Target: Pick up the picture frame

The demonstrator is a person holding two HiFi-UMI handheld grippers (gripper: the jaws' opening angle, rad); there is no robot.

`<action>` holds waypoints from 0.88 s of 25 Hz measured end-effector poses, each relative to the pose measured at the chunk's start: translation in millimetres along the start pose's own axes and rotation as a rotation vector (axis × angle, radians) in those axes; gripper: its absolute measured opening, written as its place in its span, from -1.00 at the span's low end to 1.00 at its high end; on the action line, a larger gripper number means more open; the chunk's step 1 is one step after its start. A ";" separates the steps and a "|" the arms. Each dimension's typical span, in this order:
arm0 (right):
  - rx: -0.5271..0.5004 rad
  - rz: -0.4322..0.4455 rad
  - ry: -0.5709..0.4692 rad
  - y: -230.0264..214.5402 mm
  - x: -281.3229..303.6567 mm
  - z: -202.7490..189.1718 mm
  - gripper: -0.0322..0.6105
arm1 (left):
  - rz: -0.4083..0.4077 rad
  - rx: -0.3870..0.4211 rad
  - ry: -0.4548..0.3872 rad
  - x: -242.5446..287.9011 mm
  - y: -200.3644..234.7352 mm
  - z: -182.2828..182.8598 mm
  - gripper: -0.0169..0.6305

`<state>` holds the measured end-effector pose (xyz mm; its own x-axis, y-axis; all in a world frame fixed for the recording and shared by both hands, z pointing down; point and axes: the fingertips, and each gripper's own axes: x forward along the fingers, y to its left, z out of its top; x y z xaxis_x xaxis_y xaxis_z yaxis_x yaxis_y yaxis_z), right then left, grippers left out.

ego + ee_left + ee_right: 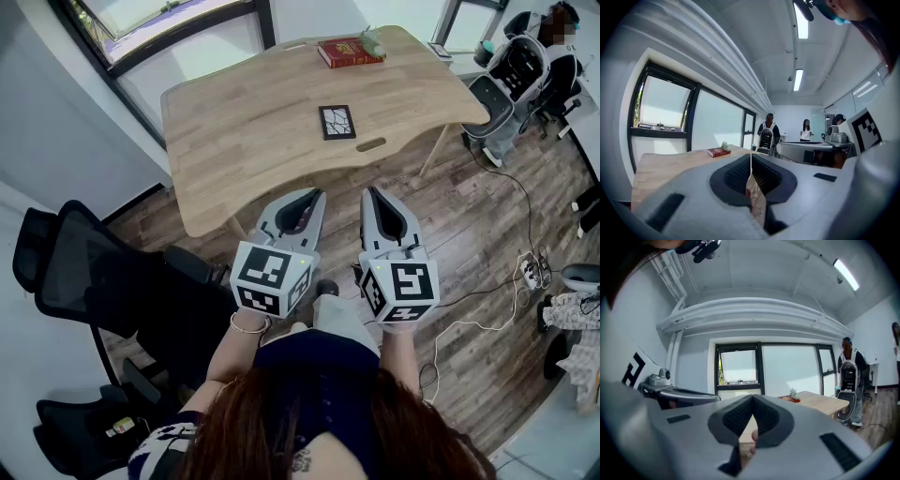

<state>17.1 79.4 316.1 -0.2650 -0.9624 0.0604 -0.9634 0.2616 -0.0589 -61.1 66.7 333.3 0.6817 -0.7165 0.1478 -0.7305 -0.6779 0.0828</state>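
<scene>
A small dark picture frame (337,122) lies flat near the middle of the wooden table (244,141) in the head view. Both grippers hang side by side in front of the table's near edge, well short of the frame. My left gripper (313,195) has its jaws together with nothing between them, and its own view (751,157) shows the tips meeting. My right gripper (370,194) is likewise shut and empty, its tips touching in its own view (752,399). The frame is hidden in both gripper views.
A red book (349,52) with a small plant (372,40) beside it lies at the table's far edge. A black office chair (80,272) stands at the left. More chairs (511,80) and floor cables (506,309) are at the right. People (768,133) stand across the room.
</scene>
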 end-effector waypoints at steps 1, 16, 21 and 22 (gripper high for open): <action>0.001 -0.001 -0.003 2.0 0.0 0.6 -0.82 | 0.001 0.001 -0.004 -2.0 1.8 1.3 -0.84; 0.019 -0.019 -0.033 -19.4 9.5 9.8 -0.82 | -0.023 0.001 -0.022 26.8 1.6 9.4 -0.84; 0.036 0.000 -0.041 -36.2 23.7 11.3 -0.82 | -0.037 0.009 -0.013 55.6 -0.2 13.8 -0.84; 0.036 0.002 -0.043 -40.2 26.6 12.0 -0.82 | -0.039 0.008 -0.011 61.7 -0.1 14.8 -0.84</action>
<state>49.2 42.4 308.1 -0.2645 -0.9642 0.0170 -0.9605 0.2618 -0.0946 -18.4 20.2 327.8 0.7100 -0.6914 0.1336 -0.7031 -0.7065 0.0801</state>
